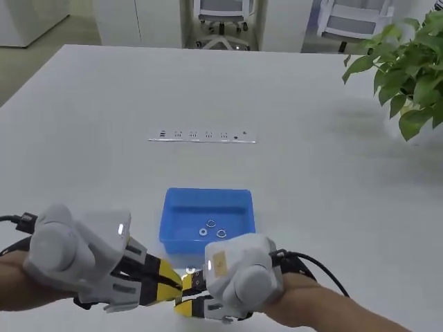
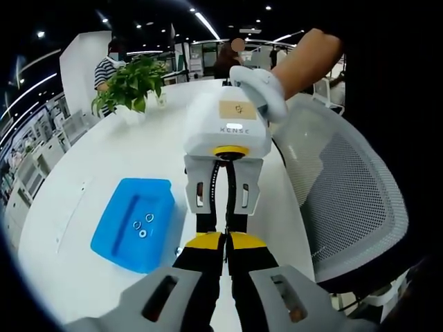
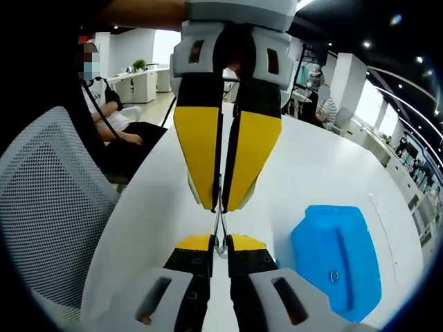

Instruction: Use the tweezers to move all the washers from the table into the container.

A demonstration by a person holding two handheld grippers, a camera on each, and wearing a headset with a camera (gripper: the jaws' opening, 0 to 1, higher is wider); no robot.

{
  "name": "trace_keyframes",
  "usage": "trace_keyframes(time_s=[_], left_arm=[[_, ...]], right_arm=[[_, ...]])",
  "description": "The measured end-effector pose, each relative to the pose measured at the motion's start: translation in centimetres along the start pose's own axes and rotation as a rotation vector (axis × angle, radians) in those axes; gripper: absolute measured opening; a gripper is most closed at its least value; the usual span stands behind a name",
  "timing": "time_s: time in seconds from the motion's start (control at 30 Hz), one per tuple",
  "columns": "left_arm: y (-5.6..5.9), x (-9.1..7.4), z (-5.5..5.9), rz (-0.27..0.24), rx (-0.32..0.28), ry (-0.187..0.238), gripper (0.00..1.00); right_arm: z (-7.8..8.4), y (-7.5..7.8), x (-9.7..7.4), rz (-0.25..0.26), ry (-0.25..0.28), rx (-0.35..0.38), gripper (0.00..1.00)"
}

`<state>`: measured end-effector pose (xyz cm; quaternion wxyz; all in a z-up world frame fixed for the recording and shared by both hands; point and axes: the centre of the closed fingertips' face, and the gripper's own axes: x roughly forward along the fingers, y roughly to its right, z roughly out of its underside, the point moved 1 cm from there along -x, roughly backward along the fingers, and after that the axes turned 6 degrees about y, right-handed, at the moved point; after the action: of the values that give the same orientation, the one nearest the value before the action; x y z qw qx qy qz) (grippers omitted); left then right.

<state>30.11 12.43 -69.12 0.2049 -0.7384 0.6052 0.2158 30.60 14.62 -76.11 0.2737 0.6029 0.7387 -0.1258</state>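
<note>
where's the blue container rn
In the head view the blue container sits mid-table, just beyond the left gripper and right gripper, nearer than the socket strip.

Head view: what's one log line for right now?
left gripper: shut on tweezers | right gripper: shut on tweezers, tip to tip | container: three washers inside

We look forward and down from the head across the bench, while cameras on the left hand-held gripper and right hand-held gripper face each other closely, tip to tip, and all three views share the container.
</note>
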Motion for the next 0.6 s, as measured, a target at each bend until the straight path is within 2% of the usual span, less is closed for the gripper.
trace_keyframes(time_s=[0.2, 0.3, 0.47, 0.6], left_arm=[[0.1, -0.1, 0.1, -0.007, -0.002, -0.003, 0.06], [0.0, -0.3, 0.0, -0.014, -0.015, 0.012, 0.07], [-0.5, -0.8, -0.5, -0.05, -0.027, 0.04, 0.19], [-0.8, -1.2, -1.1, -0.081, -0.064, 0.076, 0.28]], right_arm=[[-0.1, -0.1, 0.0, -0.001, -0.004, 0.002, 0.08], [-0.2, -0.2, 0.0, 0.0, -0.009, 0.0, 0.09], [-0.5, -0.2, -0.2, 0.0, -0.009, -0.002, 0.09], [-0.9, -0.2, -0.6, 0.002, -0.005, 0.012, 0.09]])
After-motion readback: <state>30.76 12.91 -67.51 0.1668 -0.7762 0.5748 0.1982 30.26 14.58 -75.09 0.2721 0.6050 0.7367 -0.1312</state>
